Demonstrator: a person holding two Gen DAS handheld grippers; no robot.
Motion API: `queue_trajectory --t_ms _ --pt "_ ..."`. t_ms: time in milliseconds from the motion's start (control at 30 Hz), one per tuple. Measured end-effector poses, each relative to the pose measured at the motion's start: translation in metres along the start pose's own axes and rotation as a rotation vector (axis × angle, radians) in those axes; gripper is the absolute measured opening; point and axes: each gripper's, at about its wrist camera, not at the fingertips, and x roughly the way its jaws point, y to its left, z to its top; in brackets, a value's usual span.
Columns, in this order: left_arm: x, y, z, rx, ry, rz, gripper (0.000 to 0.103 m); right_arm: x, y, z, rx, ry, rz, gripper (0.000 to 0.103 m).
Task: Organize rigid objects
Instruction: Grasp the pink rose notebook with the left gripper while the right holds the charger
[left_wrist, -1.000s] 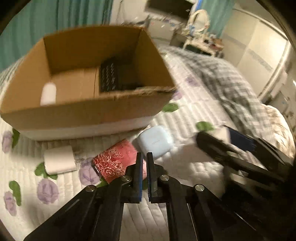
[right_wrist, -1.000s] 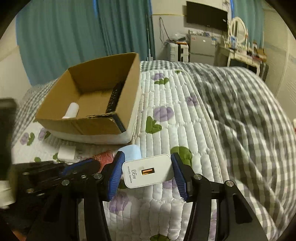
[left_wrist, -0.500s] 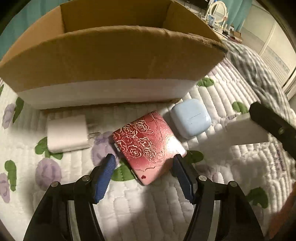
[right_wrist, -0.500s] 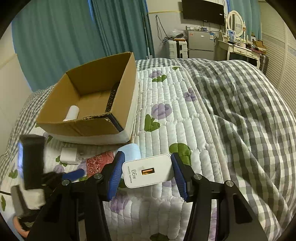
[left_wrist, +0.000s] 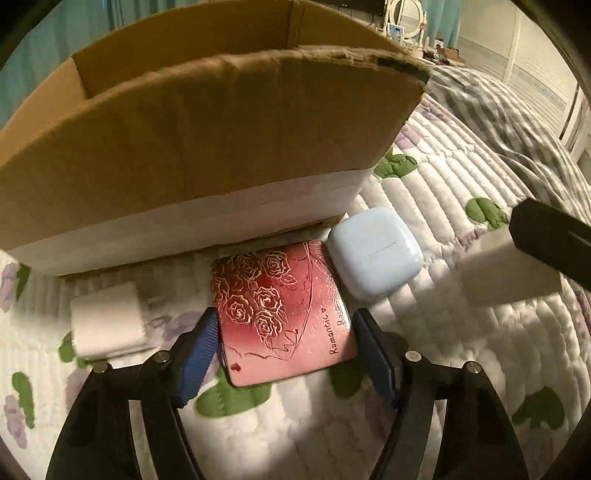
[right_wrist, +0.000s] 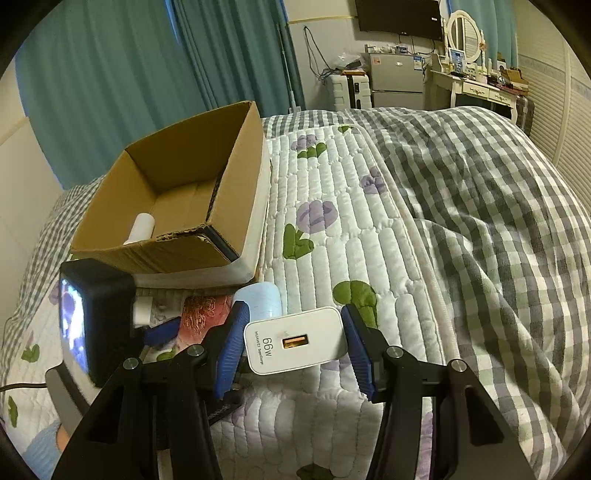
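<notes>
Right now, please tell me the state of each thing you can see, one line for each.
Left gripper: open, straddling the red case.
Red case: flat on quilt, not gripped.
Right gripper: shut on the white charger.
Cardboard box: open-topped, holding a white cylinder.
Blue earbud case: closed, beside red case.

On the quilt (left_wrist: 461, 206), the cardboard box (left_wrist: 207, 155) stands farthest back. Before its near wall lie three things in a row: a small charger (left_wrist: 107, 325) at left, a flat tin (left_wrist: 284, 314) in the middle, an earbud case (left_wrist: 375, 253) at right touching the tin. Inside the box lies a small cylinder (right_wrist: 142, 227); right of the row sits the 66W charger (right_wrist: 297, 339)
</notes>
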Motion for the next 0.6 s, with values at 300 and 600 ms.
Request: queue_trajectory --t_ms 300,600 --pt "-0.058 0.015 -0.019 0.004 -0.049 0.022 0.070 -0.019 0.016 0.001 -0.055 -0.041 -0.024 0.051" --pt "-0.106 0.045 -0.001 -0.027 -0.057 -0.042 0.010 -0.046 0.046 0.002 -0.142 -0.074 -0.045 0.051"
